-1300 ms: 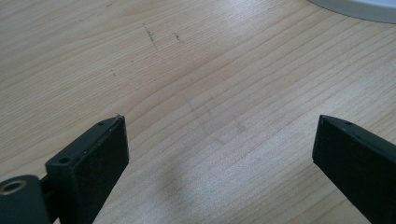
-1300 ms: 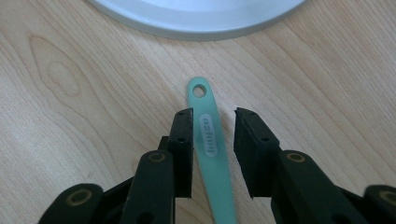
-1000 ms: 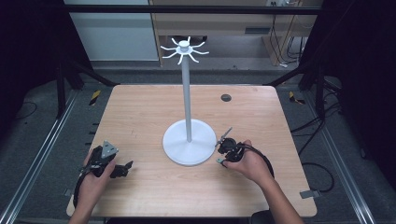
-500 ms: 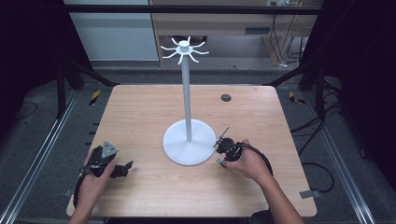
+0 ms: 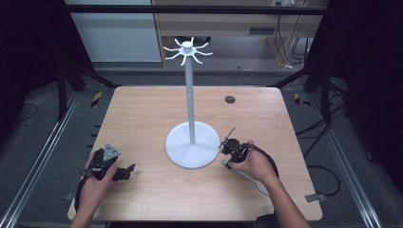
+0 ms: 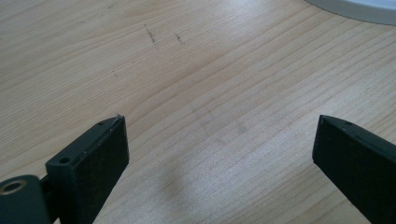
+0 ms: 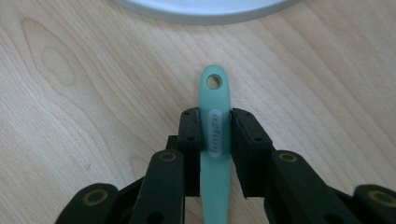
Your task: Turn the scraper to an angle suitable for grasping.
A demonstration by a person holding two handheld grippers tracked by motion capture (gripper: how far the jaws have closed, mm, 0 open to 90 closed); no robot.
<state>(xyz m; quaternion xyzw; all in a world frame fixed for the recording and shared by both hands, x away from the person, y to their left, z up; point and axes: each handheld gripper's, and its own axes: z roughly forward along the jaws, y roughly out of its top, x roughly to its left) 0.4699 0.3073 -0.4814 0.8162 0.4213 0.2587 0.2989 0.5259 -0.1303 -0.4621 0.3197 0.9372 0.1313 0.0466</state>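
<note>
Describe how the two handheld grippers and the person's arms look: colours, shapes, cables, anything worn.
Both are black. The left gripper carries a grey three-cornered plate on top; in the left gripper view its jaws are flat black slabs with small screw holes. The right gripper has black jointed links with brass-coloured pivot rings, and a black cable loops from it in the high view. Both forearms are bare, with no sleeves or gloves visible.

The right gripper (image 5: 227, 151) has edged slightly toward the stand base (image 5: 192, 153).

Bright even overhead light; dark, soft surroundings
</note>
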